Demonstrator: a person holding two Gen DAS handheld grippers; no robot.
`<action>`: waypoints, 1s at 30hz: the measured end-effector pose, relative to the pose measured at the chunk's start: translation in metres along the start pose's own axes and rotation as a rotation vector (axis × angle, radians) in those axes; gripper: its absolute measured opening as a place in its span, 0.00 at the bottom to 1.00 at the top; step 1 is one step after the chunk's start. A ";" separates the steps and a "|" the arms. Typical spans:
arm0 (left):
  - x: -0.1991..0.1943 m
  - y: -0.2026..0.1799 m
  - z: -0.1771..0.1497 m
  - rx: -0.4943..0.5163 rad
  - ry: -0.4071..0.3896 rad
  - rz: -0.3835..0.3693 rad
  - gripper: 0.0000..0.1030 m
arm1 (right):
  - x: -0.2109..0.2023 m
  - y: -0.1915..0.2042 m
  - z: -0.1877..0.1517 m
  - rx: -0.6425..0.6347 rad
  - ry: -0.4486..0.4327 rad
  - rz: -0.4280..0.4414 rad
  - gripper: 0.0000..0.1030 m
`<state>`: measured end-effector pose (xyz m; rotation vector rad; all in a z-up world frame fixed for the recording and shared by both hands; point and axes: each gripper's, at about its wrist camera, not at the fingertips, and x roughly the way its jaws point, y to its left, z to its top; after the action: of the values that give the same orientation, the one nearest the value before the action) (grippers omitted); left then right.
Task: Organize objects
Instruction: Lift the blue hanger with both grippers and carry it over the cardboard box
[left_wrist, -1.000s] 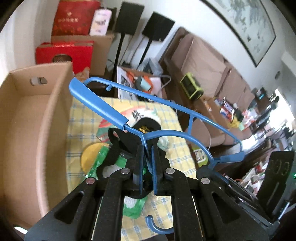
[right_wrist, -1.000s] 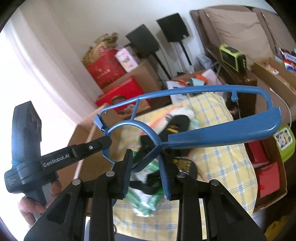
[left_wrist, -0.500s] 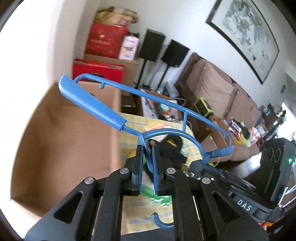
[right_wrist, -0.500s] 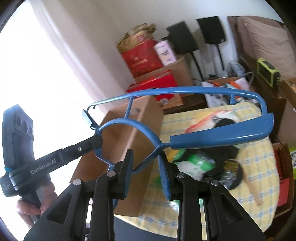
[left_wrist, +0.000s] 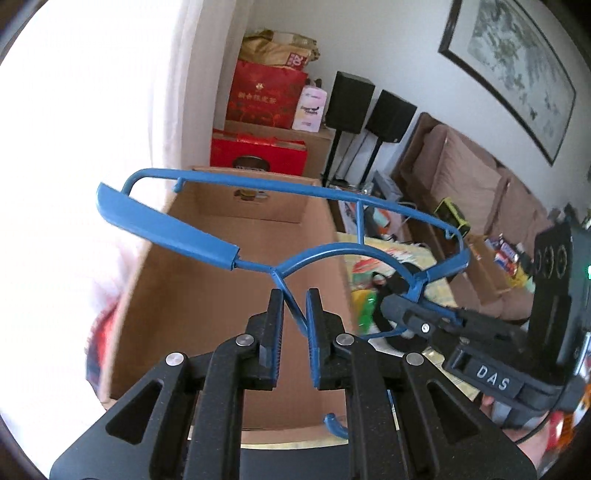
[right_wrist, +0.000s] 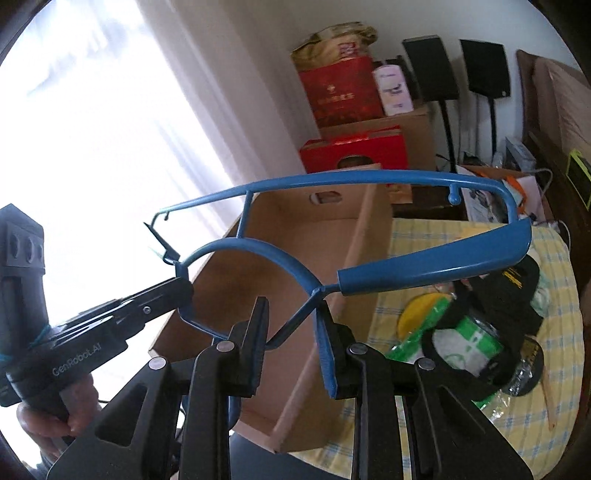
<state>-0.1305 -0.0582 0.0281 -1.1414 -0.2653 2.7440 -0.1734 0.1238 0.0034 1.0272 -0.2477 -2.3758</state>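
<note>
A blue metal clothes hanger (left_wrist: 280, 192) is held in the air over an open cardboard box (left_wrist: 221, 288). My left gripper (left_wrist: 295, 306) has its jaws slightly apart, with the hanger's neck wire between them. My right gripper (right_wrist: 291, 317) also has its jaws apart, with the wire of the hanger (right_wrist: 369, 181) resting against the right finger. Each gripper shows in the other's view, at the hanger's far neck joint: the right gripper (left_wrist: 399, 310) and the left gripper (right_wrist: 181, 291). The box (right_wrist: 295, 280) looks empty inside.
On the yellow checked tablecloth (right_wrist: 546, 369) right of the box lie a black cap (right_wrist: 506, 288), a green and white packet (right_wrist: 465, 339) and a yellow disc (right_wrist: 417, 314). Red gift boxes (left_wrist: 258, 151), speakers (left_wrist: 351, 103) and a brown sofa (left_wrist: 465, 177) stand behind.
Both grippers carried the hanger left, from above the tablecloth clutter to over the cardboard box. Both sets of jaws now stand wider apart around the wire than before.
</note>
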 end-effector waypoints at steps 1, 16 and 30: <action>-0.001 0.002 -0.002 0.010 0.001 0.007 0.11 | 0.003 0.002 0.000 -0.008 0.003 -0.004 0.23; 0.001 0.027 -0.017 0.064 0.011 0.112 0.12 | 0.044 0.037 -0.003 -0.120 0.041 -0.101 0.21; 0.032 0.055 -0.019 -0.029 0.070 0.093 0.15 | 0.084 0.037 0.022 -0.184 0.106 -0.125 0.20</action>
<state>-0.1434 -0.1028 -0.0192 -1.2853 -0.2504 2.7810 -0.2218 0.0464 -0.0203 1.1041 0.0746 -2.3922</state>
